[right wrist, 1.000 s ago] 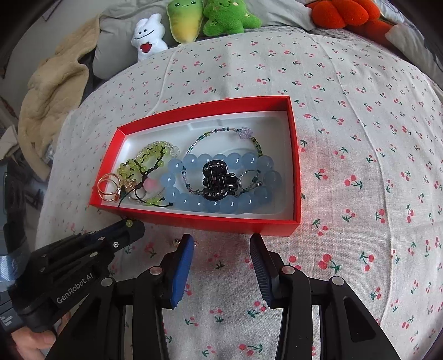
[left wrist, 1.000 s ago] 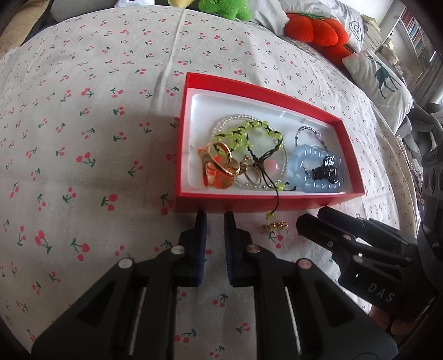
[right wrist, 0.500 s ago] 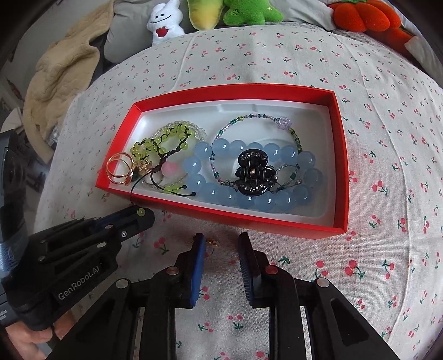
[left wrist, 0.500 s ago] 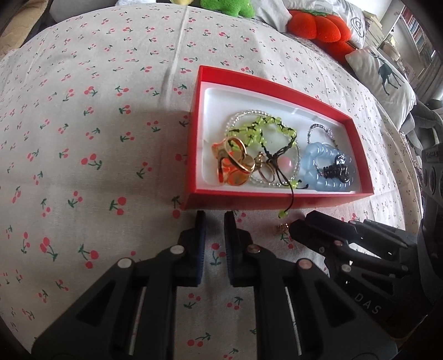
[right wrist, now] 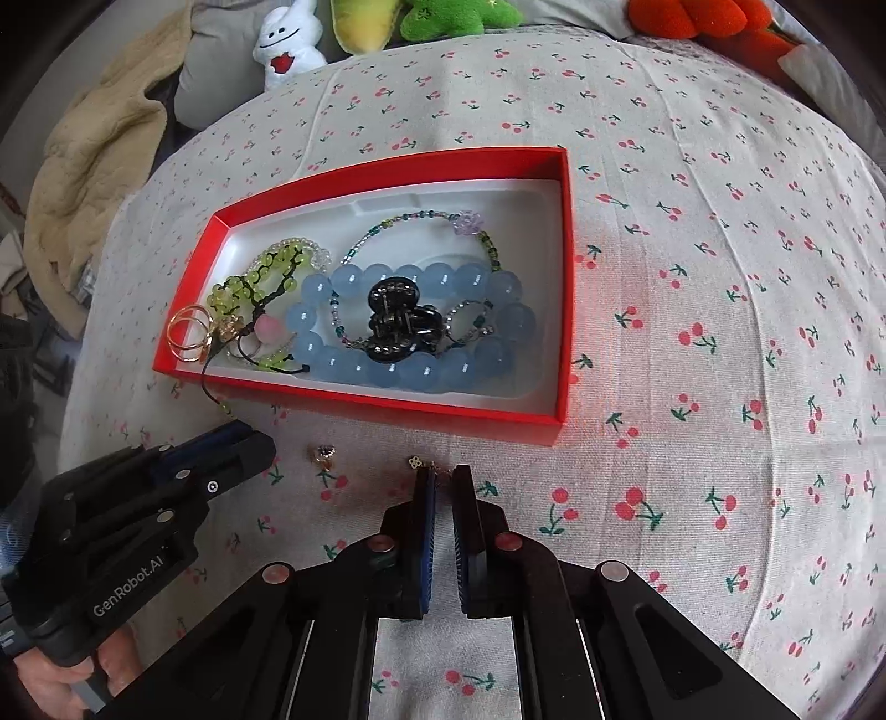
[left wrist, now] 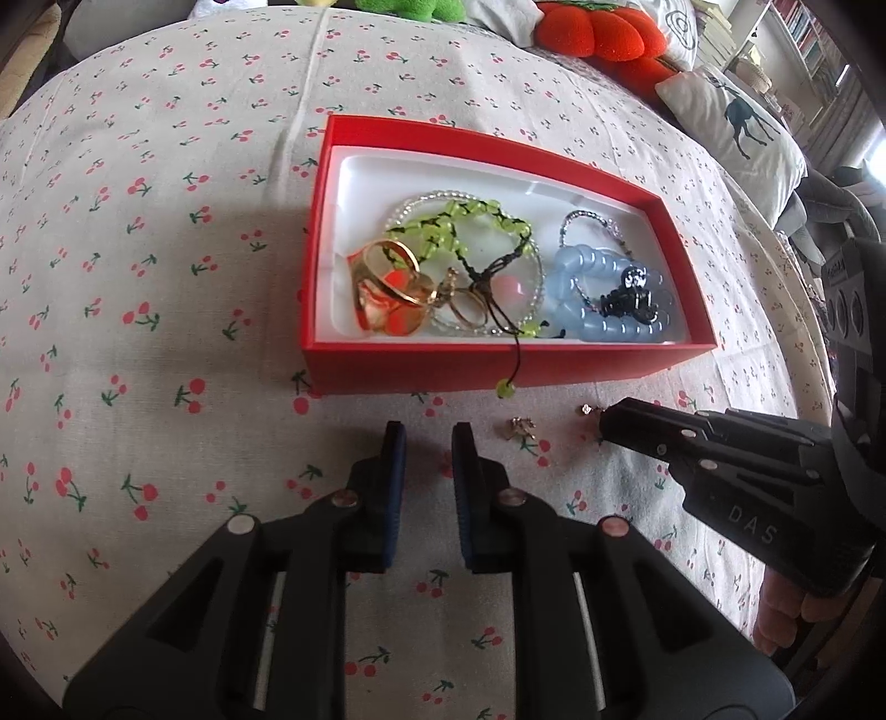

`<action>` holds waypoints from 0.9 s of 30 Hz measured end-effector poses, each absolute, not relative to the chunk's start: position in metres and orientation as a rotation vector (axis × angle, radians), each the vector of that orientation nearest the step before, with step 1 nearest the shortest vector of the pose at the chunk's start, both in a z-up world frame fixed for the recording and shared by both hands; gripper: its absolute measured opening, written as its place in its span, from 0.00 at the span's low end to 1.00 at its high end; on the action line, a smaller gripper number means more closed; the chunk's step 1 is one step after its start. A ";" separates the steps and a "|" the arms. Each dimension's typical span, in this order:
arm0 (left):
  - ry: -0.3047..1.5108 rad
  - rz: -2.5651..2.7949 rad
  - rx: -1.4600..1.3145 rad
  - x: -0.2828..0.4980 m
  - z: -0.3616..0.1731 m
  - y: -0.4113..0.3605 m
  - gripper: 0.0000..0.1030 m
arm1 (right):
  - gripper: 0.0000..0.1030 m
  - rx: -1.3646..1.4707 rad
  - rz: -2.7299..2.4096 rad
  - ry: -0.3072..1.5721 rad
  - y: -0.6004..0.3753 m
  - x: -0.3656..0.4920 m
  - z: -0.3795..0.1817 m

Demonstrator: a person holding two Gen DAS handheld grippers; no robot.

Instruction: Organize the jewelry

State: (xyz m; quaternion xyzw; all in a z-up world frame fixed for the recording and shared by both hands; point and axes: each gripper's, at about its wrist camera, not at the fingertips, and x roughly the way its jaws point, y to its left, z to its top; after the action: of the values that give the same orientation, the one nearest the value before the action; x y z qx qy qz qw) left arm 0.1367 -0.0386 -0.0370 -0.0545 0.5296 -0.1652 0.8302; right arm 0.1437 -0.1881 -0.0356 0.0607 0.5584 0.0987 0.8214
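where a second ago its fingers were spread, right gripper has narrowed onto earring beside box; pinch unconfirmed; left gripper slightly spread, empty.

A home bedroom or living room. A soft surface covered by a cherry-print cloth has plush toys along its far edge: a white bunny, a green plush and a red-orange plush. A deer-print pillow lies at the far right corner with bookshelves behind, and a beige blanket is heaped off the left edge.
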 end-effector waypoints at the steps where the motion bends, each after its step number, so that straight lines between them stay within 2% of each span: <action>1: 1.124 -0.360 -0.118 0.137 -0.037 -0.041 0.18 | 0.06 0.136 0.208 1.191 -0.192 0.143 -0.035; 4: 1.112 -0.384 -0.106 0.134 -0.038 -0.050 0.28 | 0.06 0.144 0.200 1.197 -0.204 0.137 -0.034; 7: 1.098 -0.406 -0.076 0.130 -0.038 -0.063 0.32 | 0.06 0.143 0.194 1.200 -0.211 0.134 -0.034; 11: 1.082 -0.429 -0.038 0.125 -0.037 -0.075 0.42 | 0.06 0.143 0.194 1.199 -0.222 0.128 -0.033; 22: 1.050 -0.380 0.055 0.122 -0.040 -0.095 0.42 | 0.06 0.150 0.177 1.199 -0.242 0.112 -0.030; 24: 1.042 -0.362 0.067 0.122 -0.041 -0.097 0.39 | 0.06 0.148 0.173 1.199 -0.240 0.112 -0.030; 27: 1.029 -0.338 0.090 0.120 -0.041 -0.097 0.24 | 0.06 0.148 0.169 1.199 -0.238 0.112 -0.030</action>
State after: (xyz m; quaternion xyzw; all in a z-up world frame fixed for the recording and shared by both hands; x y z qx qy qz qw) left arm 0.1204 -0.0972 -0.0408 0.0429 0.4894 -0.1610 0.8560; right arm 0.1124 -0.2384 -0.0303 0.0693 0.5631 0.0795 0.8196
